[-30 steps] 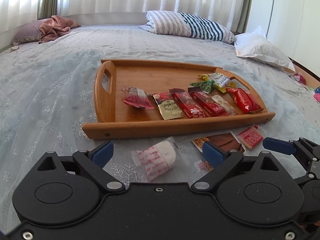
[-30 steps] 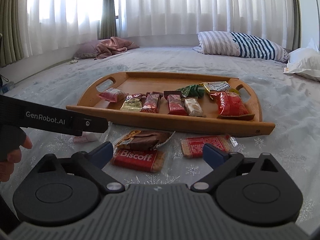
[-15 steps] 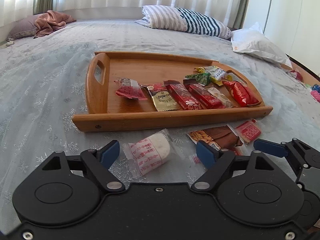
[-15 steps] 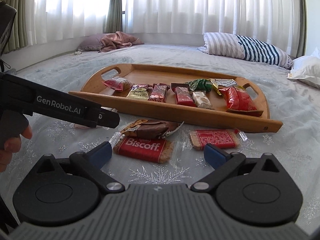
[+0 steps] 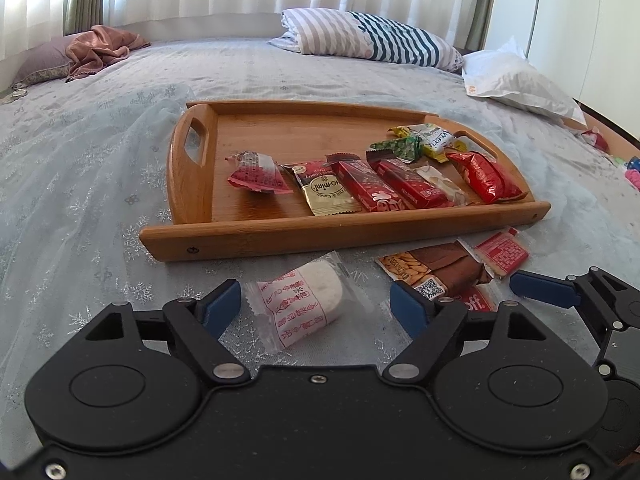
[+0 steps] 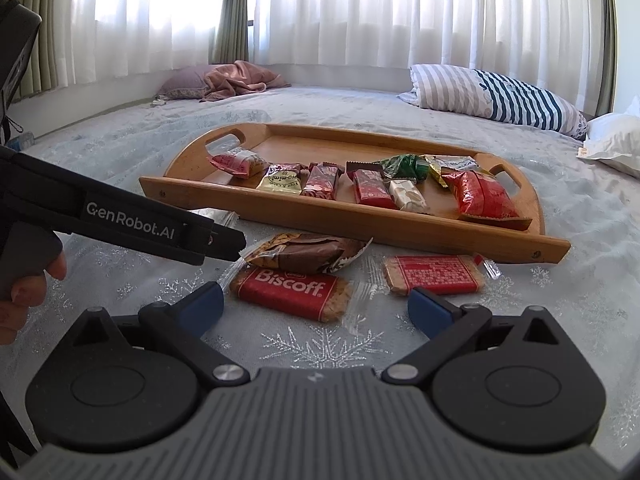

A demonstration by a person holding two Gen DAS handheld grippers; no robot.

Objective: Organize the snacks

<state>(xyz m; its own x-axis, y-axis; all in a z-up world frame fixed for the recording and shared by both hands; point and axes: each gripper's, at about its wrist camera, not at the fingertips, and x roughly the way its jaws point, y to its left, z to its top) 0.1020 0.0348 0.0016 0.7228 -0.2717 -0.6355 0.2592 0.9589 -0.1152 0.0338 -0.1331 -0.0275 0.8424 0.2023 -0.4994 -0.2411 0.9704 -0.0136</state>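
A white round snack in a clear packet with red print (image 5: 300, 308) lies on the bed in front of the wooden tray (image 5: 320, 236). My left gripper (image 5: 314, 304) straddles it, open, its blue pads a little clear of the wrapper on both sides. A red Biscoff packet (image 6: 292, 292) lies just ahead of my right gripper (image 6: 314, 308), which is open and holds nothing. A brown packet (image 6: 312, 252) overlaps the Biscoff, and a second red biscuit packet (image 6: 434, 274) lies to its right. Several wrapped snacks sit in a row on the tray (image 6: 360, 228).
A person's hand (image 6: 24, 292) holds the left gripper's handle (image 6: 128, 224) at the left of the right wrist view. A striped pillow (image 5: 372, 40), a white pillow (image 5: 516, 80) and a pink cloth (image 5: 104, 48) lie far behind the tray on the pale bedspread.
The left gripper's jaws have narrowed around the white packet. Both hands have hardly moved.
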